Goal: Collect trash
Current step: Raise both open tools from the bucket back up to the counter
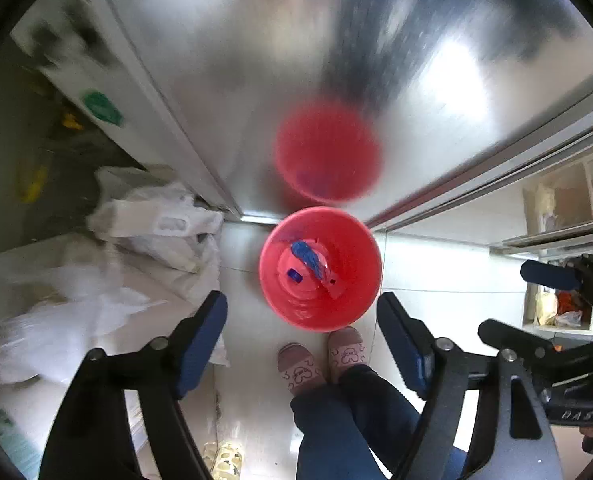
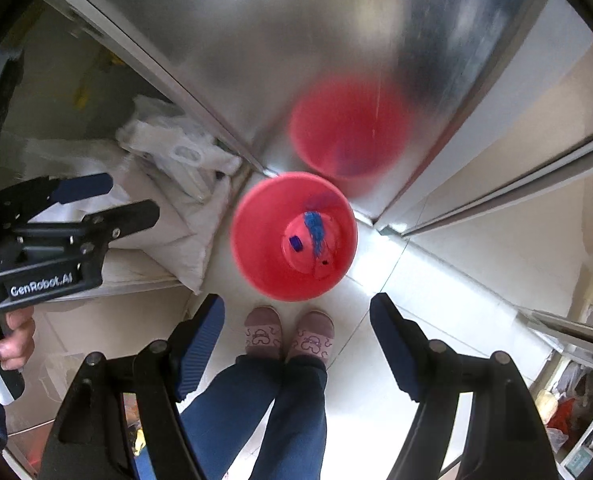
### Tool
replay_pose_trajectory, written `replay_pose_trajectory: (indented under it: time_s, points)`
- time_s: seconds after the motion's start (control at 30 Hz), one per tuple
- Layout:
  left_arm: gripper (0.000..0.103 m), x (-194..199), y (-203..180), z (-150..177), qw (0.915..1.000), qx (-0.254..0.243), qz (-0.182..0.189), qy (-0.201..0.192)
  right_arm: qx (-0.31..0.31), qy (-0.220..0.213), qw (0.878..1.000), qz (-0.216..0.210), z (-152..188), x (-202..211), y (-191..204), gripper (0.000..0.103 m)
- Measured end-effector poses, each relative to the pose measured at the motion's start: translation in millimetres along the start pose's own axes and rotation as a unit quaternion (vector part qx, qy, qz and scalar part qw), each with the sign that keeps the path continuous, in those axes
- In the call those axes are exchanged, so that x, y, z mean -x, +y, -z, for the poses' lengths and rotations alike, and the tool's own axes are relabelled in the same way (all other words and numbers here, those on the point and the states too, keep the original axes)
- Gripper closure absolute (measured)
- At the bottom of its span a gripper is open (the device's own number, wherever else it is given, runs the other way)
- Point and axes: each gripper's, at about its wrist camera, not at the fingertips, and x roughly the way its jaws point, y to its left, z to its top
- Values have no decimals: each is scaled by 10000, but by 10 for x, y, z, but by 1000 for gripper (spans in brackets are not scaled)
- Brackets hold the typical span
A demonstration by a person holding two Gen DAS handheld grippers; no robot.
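Trash sits at the bottom of a red bucket (image 1: 320, 268) on the pale tiled floor (image 1: 436, 272): a blue crumpled wrapper (image 1: 308, 258), a small dark-blue cap-like bit (image 1: 294, 276) & a pale scrap, too small to tell what. Bucket stands right against a brushed-steel panel (image 1: 296, 40), which throws back a blurry red reflection just above the rim. Nothing lies betw. grippers & the bucket mouth; way down is clear. Person's feet in pink slippers (image 1: 324, 356) stand just beside the bucket's near edge, dark-blue trouser legs (image 1: 336, 420) below. To the left of the bucket, white plastic bags (image 1: 152, 220) are heaped on a pale slab, touching the steel panel's corner. Left gripper (image 1: 302, 336) looks down over bucket, jaws apart, nothing betw. them. Right gripper (image 2: 296, 340) likewise wide apart & empty, high over the feet. Left-wrist view alone shows a green sticker (image 1: 102, 108) on the white cabinet at upper left, & shelves w/ packets at far right, plus the right gripper from the side. Right-wrist view alone shows the person's hand (image 2: 10, 344) gripping the left gripper's handle, a lettered brand mark on its body, & a cluttered shelf (image 2: 576, 412) at lower right.
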Motion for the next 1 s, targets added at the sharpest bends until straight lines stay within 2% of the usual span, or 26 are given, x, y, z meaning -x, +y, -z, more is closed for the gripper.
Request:
replay_pose_trajectory:
  time_s: [0.13,0.4,0.57,0.83,0.93,1.0]
  points:
    - [21,666,-32,19,9997,51,-27,-255,158,-265,9995,64,-13,617,150,30]
    - [18,1736,2,32,9965,432,114,-707,483,-1094,9927,162,-36,1786,351,30]
    - [15,2251,-69,-26,9939,377,4,-1036,573,-1342,9888,328,-121,2217,407,30]
    - [15,2918,-186,-138,9883,182,-97,-1508,638,-1818,9808,288,-297,2774,485,30]
    - [14,3169,-208,-212,9845,51,-212,-1742,757,-2091,9745,299,-360,3026,551,23]
    - [5,3343,-217,-280,9821,62,-161,-1876,845,-2270,9697,331,-407,3175,608,17]
